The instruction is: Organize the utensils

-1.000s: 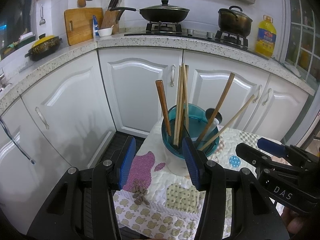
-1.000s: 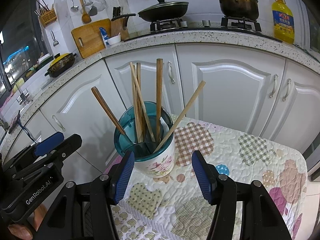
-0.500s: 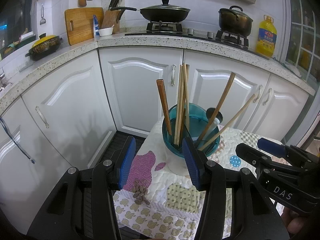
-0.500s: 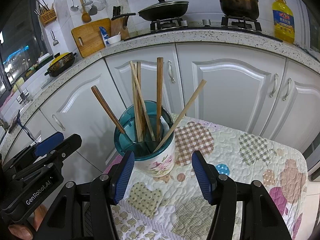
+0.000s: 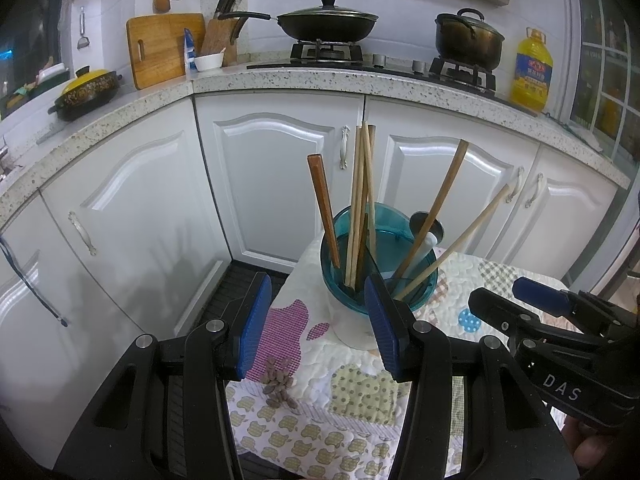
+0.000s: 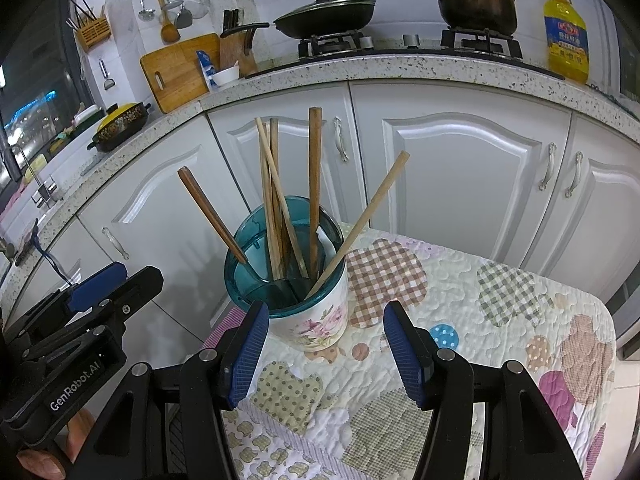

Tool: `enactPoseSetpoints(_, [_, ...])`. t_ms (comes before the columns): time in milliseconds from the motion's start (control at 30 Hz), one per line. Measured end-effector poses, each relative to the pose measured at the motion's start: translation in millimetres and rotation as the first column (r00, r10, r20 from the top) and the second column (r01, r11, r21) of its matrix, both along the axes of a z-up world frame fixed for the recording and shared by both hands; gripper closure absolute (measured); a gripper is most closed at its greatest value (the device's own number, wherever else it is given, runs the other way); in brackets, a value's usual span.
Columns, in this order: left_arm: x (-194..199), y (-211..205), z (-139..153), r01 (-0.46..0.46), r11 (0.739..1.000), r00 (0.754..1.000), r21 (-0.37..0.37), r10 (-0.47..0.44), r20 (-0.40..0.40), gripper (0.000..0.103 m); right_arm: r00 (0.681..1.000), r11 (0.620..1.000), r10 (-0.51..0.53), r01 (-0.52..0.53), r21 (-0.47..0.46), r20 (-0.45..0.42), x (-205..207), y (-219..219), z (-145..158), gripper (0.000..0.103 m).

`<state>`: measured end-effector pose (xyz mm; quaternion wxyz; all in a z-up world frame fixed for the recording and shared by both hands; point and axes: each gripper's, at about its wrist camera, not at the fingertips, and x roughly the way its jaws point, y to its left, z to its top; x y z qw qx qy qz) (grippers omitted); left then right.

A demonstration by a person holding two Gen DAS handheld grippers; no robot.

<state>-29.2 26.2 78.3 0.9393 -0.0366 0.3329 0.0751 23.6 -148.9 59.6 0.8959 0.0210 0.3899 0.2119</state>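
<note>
Six chopsticks (image 6: pixel 314 184), one holder (image 6: pixel 316 320), two pots (image 6: pixel 476 4)

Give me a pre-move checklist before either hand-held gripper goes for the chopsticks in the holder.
1. Left hand-held gripper open, nothing between its pads: ok.
2. Right hand-held gripper open and empty: ok.
3. Utensil holder upright on the quilted tablecloth: ok.
4. Chopsticks all inside the holder, leaning in different directions and crossing: not ok for a tidy bundle.
5. Quilt around the holder free of stray utensils: ok; only a small brown cluster lies near the edge.
6. What the white piece inside the holder is: cannot tell.
</note>
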Motion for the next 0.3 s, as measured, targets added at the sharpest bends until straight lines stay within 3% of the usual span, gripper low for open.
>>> enactPoseSetpoints(300, [4.3,-2.3,-5.6,0.017,1.000,1.000,-0.006,-0.017,-0.009,0.055,1.000,1.000,-0.026,0.026,-0.011,-0.014,2.8,-11.8,-9.1,0.045])
